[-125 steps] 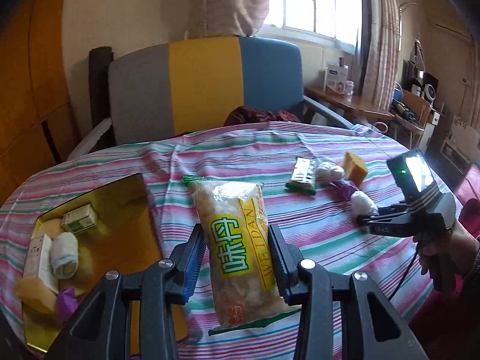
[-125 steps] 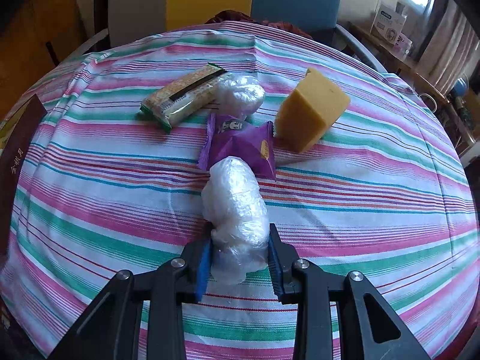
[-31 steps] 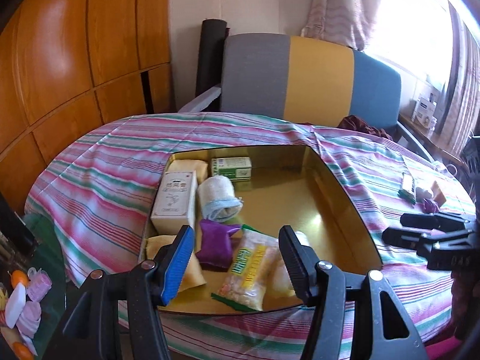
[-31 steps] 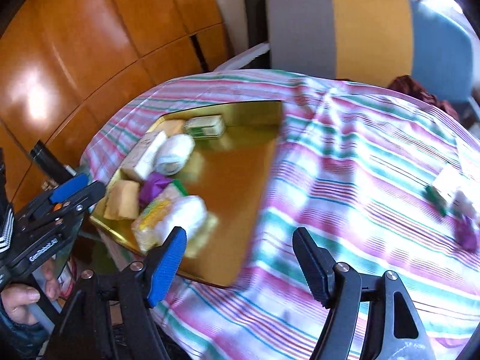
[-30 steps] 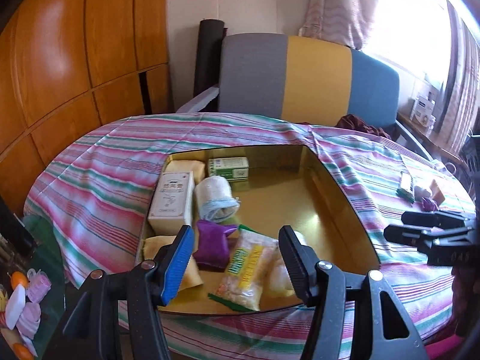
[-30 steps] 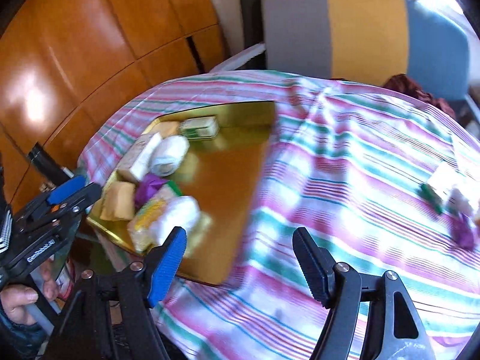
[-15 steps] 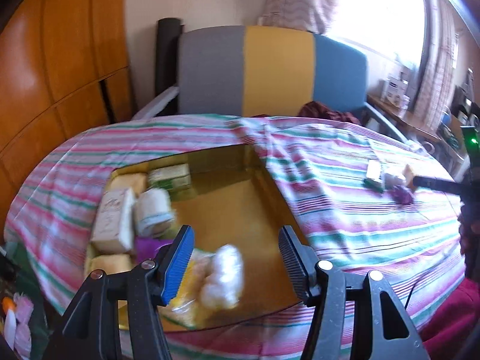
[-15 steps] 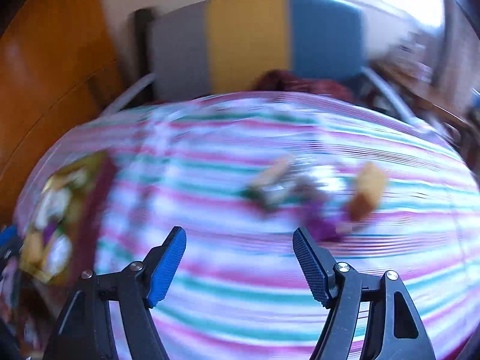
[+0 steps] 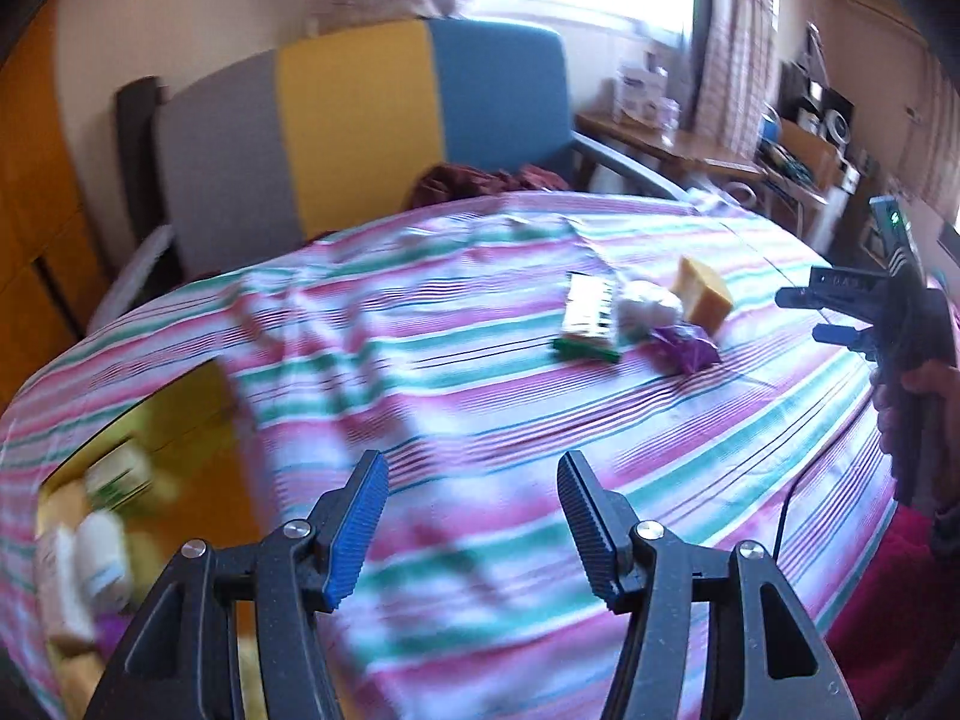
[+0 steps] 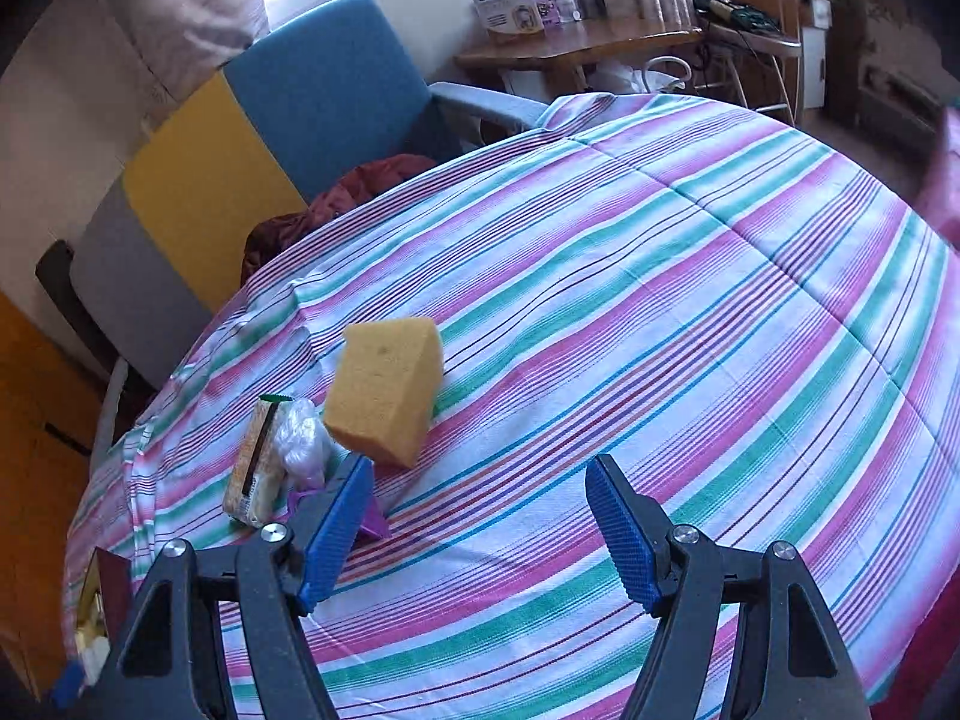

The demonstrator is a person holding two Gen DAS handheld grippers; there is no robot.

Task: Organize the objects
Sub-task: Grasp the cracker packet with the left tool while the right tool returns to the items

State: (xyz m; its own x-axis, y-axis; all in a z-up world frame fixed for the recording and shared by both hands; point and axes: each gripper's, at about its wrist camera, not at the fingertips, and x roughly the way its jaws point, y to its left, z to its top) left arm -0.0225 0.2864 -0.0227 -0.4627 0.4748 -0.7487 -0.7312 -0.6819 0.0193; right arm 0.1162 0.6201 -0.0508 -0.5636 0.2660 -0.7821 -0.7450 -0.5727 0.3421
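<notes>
On the striped tablecloth lie a yellow sponge block [image 10: 384,387], a clear plastic-wrapped ball [image 10: 302,437], a green-edged cracker packet [image 10: 255,468] and a purple sachet [image 10: 367,523]. The left wrist view shows the same group further off: sponge block [image 9: 702,298], wrapped ball [image 9: 648,309], cracker packet [image 9: 588,315], purple sachet [image 9: 687,348]. My right gripper [image 10: 477,531] is open and empty, just right of the sponge. My left gripper [image 9: 471,528] is open and empty over bare cloth. The right gripper [image 9: 807,315] is seen from the side at the right edge. The gold tray [image 9: 198,438] sits at left, blurred.
A grey, yellow and blue chair [image 9: 360,120] stands behind the table with a dark red cloth [image 9: 486,180] on its seat. A wooden side table [image 10: 576,42] with boxes is at the back right. A hand [image 9: 936,384] grips the right tool's handle.
Both grippers have swung away from the gold tray to the right. The tray slid to the left edge of the left view; the right view now faces the sponge and packets.
</notes>
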